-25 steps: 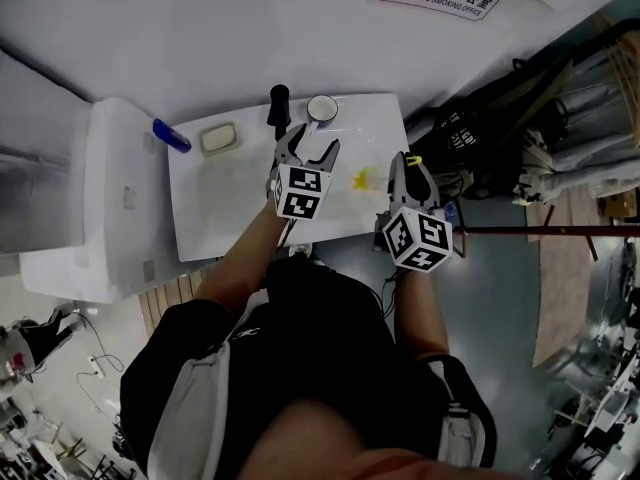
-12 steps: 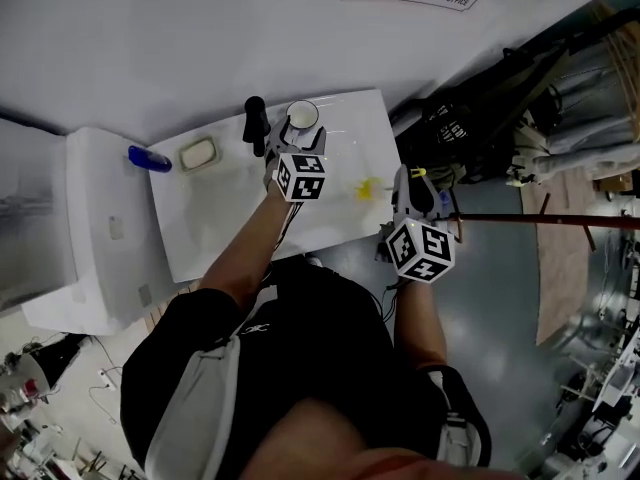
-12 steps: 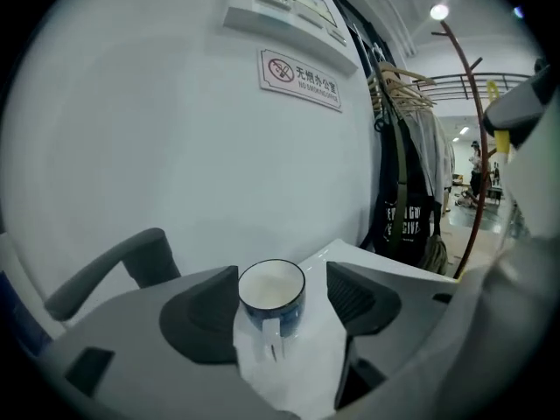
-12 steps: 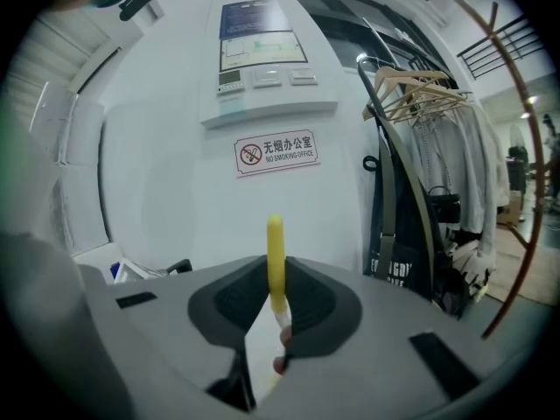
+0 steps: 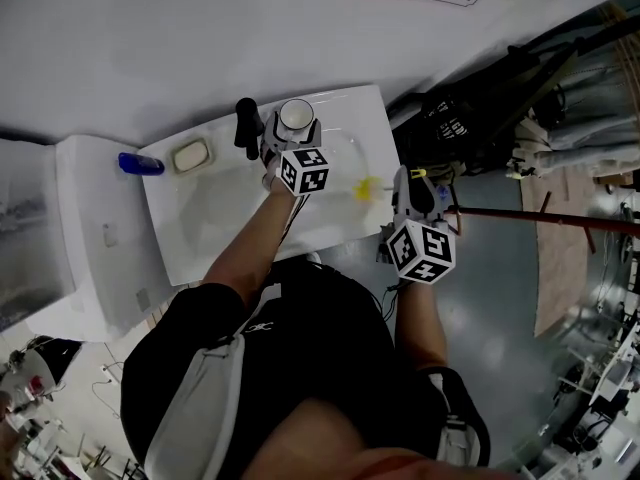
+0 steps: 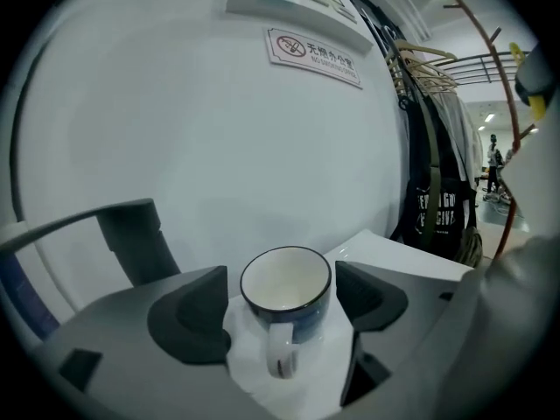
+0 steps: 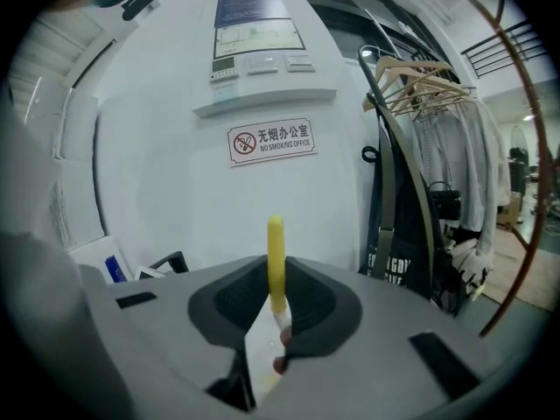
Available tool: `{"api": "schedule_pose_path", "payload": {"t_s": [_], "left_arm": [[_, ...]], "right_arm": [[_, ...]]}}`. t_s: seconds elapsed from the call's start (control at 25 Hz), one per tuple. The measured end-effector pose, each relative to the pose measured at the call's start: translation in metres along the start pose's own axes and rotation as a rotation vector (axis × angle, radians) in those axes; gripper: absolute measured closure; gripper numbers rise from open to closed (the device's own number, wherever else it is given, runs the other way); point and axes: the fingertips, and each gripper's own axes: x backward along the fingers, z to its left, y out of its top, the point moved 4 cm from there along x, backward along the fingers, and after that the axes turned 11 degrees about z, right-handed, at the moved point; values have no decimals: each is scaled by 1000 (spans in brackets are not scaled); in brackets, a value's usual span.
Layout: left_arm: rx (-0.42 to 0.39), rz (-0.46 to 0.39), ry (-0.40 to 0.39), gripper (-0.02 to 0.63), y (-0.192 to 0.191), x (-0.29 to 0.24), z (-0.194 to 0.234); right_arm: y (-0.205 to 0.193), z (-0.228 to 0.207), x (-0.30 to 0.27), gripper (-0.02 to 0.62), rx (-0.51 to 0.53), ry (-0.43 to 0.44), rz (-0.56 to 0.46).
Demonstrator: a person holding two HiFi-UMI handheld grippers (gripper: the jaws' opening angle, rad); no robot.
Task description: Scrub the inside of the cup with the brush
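A person stands over a white bench [image 5: 230, 208] with a gripper in each hand. The left gripper [image 6: 280, 304] reaches forward and down, and its jaws have just been opening. They now stand wide, one on each side of a dark blue cup [image 6: 286, 280], and neither pad touches it. The cup sits upright on the bench directly between the jaws, its white inside showing and its handle turned back towards the gripper. The wide spread seems meant to straddle the cup so that it can be steadied for scrubbing. A black tap [image 6: 131, 239] rises just to the left of this gripper.

The right gripper [image 7: 276, 309] is clenched on the yellow brush [image 7: 276, 252], whose handle sticks up from between the closed pads. This gripper hangs back at the near edge of the bench, well to the right of the cup, probably waiting until the cup is secured.
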Motion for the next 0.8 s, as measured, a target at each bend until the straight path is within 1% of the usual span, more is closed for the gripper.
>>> {"api": "schedule_pose_path", "payload": {"t_s": [0.16,0.36,0.64,0.8], "left_arm": [[-1,23,6,236,-5,-11,0],[39,40,-10,236,-8,-26,0],[76,24,-48,232,-12,-39,-2],[75,65,-78,230,-21,-53,-3]], "right_arm": [[0,4,-3,538,25,10,12],[0,5,-7,538,36,12,24],[-3,2,-9,538,41,-5,47],[-4,1,-11,538,39,-15,59]]}}
